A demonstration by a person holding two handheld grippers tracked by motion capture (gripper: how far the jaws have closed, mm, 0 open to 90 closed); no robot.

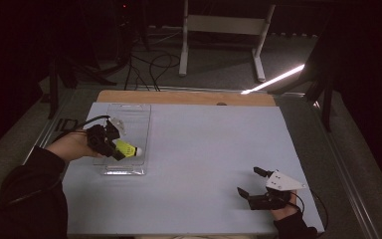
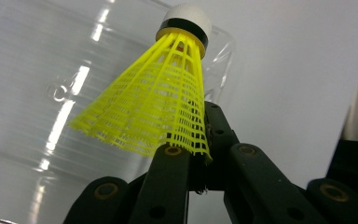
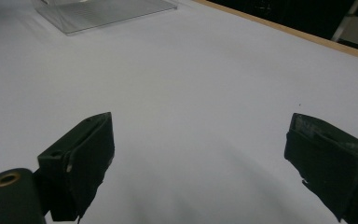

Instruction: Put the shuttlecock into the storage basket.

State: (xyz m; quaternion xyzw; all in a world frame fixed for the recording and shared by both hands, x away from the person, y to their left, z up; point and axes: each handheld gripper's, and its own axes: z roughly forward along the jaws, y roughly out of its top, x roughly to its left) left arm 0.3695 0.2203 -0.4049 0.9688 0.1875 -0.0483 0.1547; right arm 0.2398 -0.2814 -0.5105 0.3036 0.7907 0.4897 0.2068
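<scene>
Holding 1 yellow shuttlecock in left hand-held gripper, 1 clear tray, right hand-held gripper wide

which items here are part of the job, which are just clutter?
In the job:
- yellow shuttlecock, skirt pinched in the left tongs
- clear plastic tray, beneath the shuttlecock
- left tongs, shut on the skirt

Lying about:
- right tongs, open and empty above the white table sheet
- white frame legs on the floor behind the table
- floor cables
</scene>
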